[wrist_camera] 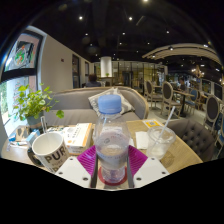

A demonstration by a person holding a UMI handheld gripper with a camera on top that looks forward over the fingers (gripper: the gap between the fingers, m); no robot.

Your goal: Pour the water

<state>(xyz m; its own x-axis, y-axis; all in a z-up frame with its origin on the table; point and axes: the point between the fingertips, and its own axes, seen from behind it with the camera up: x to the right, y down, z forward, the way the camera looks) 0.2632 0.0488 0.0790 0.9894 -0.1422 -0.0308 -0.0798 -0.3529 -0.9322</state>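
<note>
My tool (113,172) is closed on a clear plastic water bottle (112,140), both pink pads (88,160) pressing its lower sides. The bottle stands upright between my fingers, its pale blue cap (110,101) still on, and water shows in its lower part. Just ahead and to the right of the tool, a clear glass (159,140) sits on the wooden desk (180,152). To the left of the tool is a white mug (49,151) with dark lettering. Beyond the mug lies a book (75,135), and further left a green potted plant (36,102) stands beside the window. A grey sofa (75,103) lies beyond the desk.
</note>
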